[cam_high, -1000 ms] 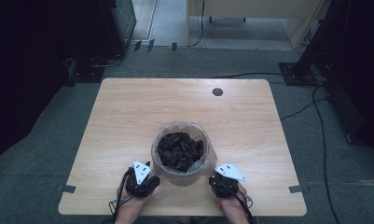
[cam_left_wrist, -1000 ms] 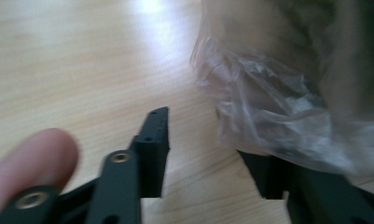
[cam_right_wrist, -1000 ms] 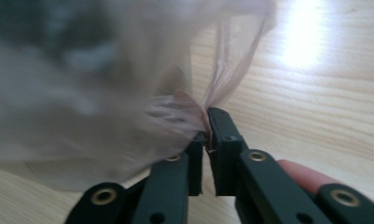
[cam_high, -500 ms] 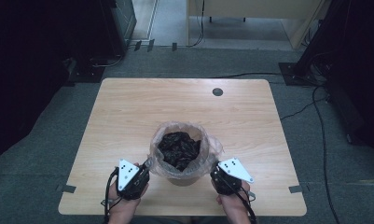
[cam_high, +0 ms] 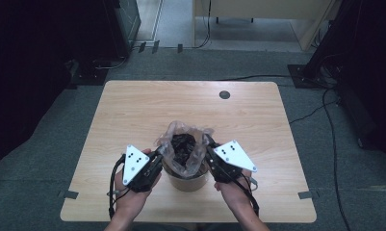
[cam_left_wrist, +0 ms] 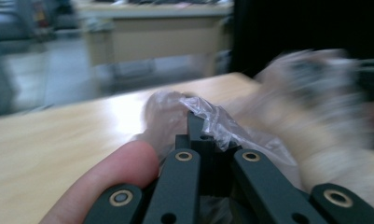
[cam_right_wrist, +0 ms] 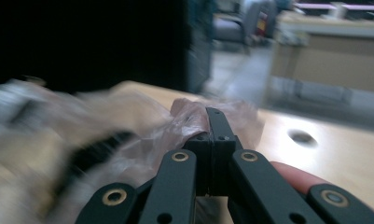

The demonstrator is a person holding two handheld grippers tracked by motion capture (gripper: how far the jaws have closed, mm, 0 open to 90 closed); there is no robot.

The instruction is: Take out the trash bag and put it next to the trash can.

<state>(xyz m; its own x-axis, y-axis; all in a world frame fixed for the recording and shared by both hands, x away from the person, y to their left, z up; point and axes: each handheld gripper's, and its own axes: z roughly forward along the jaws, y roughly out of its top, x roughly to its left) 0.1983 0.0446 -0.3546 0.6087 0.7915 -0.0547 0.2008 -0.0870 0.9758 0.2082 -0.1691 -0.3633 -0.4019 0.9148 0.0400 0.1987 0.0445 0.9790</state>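
A second ago the clear plastic bag [cam_high: 183, 147] lay folded over the rim of the tub [cam_high: 186, 180] near your edge of the table [cam_high: 133, 110]; now you have drawn its edges up and inward over the dark scraps [cam_high: 182, 144], so you look to be gathering the liner to close or lift it out. Your left gripper [cam_left_wrist: 196, 123] and right gripper [cam_right_wrist: 215, 122] are each clamped fully together on a pinch of bag film, on opposite sides of the tub.
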